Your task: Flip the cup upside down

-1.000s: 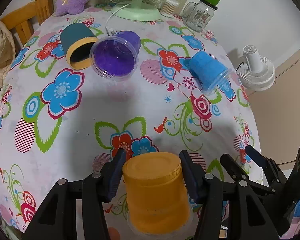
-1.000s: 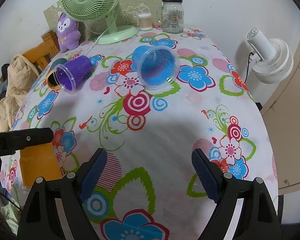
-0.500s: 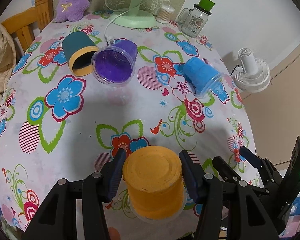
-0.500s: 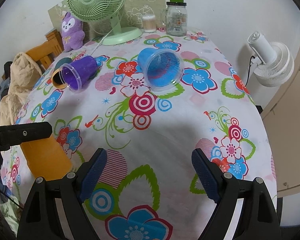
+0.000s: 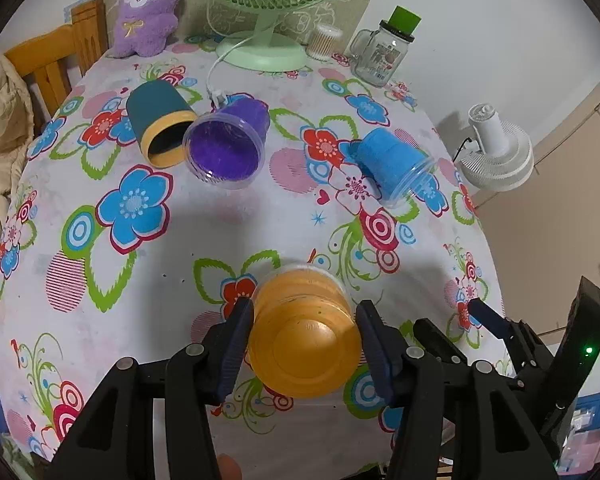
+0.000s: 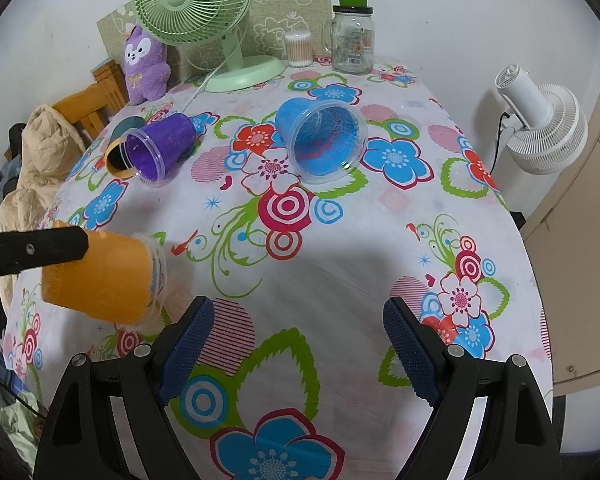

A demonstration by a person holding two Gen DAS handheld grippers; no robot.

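Observation:
My left gripper is shut on an orange cup. The cup is tilted on its side above the table, its base toward the camera and its clear rim pointing away. In the right wrist view the orange cup hangs at the left, rim to the right, held by the left gripper's finger. My right gripper is open and empty above the near part of the table. It also shows at the right in the left wrist view.
On the flowered tablecloth a purple cup, a dark green cup and a blue cup lie on their sides. A green fan, glass jar, cotton-swab pot and purple plush stand at the back. A white fan is beyond the right edge.
The orange cup stood base-up between the left fingers; it has been lifted and tipped forward so its base faces the camera. The right gripper has stayed open and almost still.

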